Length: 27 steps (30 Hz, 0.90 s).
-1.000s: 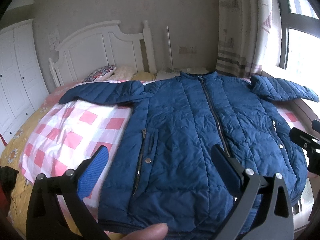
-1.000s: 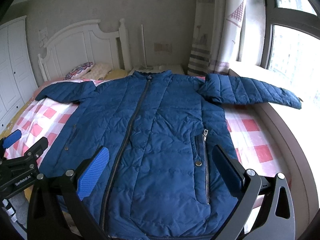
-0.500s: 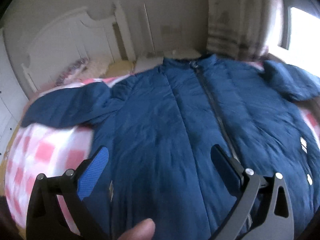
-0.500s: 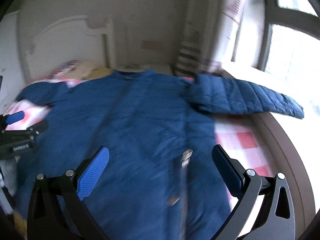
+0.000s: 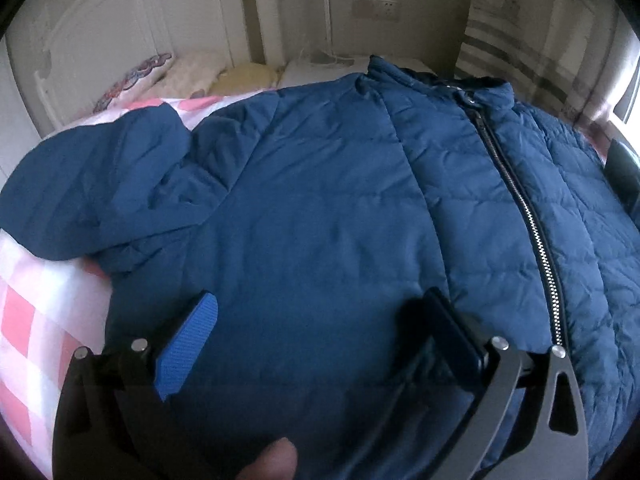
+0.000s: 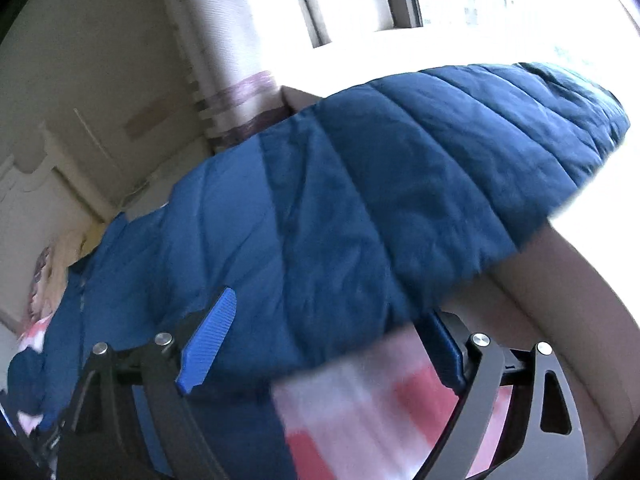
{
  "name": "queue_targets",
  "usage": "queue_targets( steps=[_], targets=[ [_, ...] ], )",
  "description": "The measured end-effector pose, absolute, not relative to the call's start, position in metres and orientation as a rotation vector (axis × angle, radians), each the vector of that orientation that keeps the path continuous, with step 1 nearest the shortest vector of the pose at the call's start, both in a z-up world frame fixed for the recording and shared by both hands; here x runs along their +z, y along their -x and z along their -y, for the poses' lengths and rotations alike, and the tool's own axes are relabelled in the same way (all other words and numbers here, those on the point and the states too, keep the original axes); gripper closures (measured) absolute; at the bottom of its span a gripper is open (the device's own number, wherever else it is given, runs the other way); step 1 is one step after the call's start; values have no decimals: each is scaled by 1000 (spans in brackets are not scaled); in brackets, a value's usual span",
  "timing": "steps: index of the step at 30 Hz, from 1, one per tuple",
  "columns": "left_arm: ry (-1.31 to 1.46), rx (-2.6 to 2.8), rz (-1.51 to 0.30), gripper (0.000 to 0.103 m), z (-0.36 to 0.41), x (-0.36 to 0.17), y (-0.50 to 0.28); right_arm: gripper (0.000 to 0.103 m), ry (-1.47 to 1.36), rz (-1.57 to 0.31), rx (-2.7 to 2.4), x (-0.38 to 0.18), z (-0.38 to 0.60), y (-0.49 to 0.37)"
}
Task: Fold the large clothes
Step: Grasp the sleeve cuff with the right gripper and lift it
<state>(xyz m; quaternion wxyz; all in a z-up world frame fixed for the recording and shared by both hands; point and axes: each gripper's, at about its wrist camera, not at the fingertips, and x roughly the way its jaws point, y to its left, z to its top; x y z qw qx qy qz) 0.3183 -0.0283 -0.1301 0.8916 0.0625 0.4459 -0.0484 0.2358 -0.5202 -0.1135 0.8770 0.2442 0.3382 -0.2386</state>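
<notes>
Across the checked bedspread point(image 5: 36, 320) the puffy navy jacket point(image 5: 320, 208) is lying zipped, left gripper point(image 5: 320, 320) hanging spread above its chest, while only the right view is showing the right gripper point(image 6: 328, 332) closing around the sleeve point(image 6: 460, 152) stretching toward two o'clock.

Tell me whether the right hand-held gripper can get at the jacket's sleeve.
Probably yes: the right hand-held gripper is closing with the sleeve of the jacket already between its fingers, nothing blocking.
</notes>
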Motion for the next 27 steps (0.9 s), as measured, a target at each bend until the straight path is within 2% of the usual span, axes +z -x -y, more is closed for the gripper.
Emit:
queue_targets(
  steps=[2, 3, 4, 6, 7, 13, 15, 18, 20, 21, 23, 24, 25, 27],
  targets=[
    [-136, -96, -920, 2, 30, -130, -317, 28, -481, -692, -522, -111, 523, -243],
    [-133, -96, -920, 2, 29, -131, -318, 41, -455, -667, -532, -107, 523, -245],
    [-130, -98, -922, 2, 29, -131, -321, 60, -414, -625, -536, -101, 520, -245],
    [-127, -98, -924, 2, 29, -132, -323, 77, -344, -517, -477, -84, 509, -244],
    [-128, -98, -923, 2, 30, -132, -324, 79, -319, -483, -450, -76, 503, -244],
    [-125, -99, -924, 2, 30, -133, -327, 79, -68, -392, -147, -33, 403, -261],
    [-124, -99, -924, 2, 30, -133, -327, 79, 32, -435, -15, -37, 358, -268],
    [-123, -100, -925, 2, 30, -133, -326, 78, 163, -629, 137, -72, 299, -286],
    [-123, -100, -925, 2, 30, -133, -327, 59, 235, -818, 153, -113, 278, -300],
    [-123, -100, -925, 2, 30, -133, -327, 43, 243, -864, 165, -127, 277, -304],
    [-124, -100, -926, 2, 31, -134, -327, 38, 226, -841, 166, -132, 283, -300],
    [-125, -99, -926, 2, 31, -134, -327, 31, 191, -863, 186, -128, 292, -297],
    [-124, -100, -927, 2, 31, -134, -327, 27, 156, -874, 200, -123, 302, -289],
    [-126, -103, -935, 2, 30, -134, -327, 27, 84, -850, 212, -110, 316, -265]
  ],
)
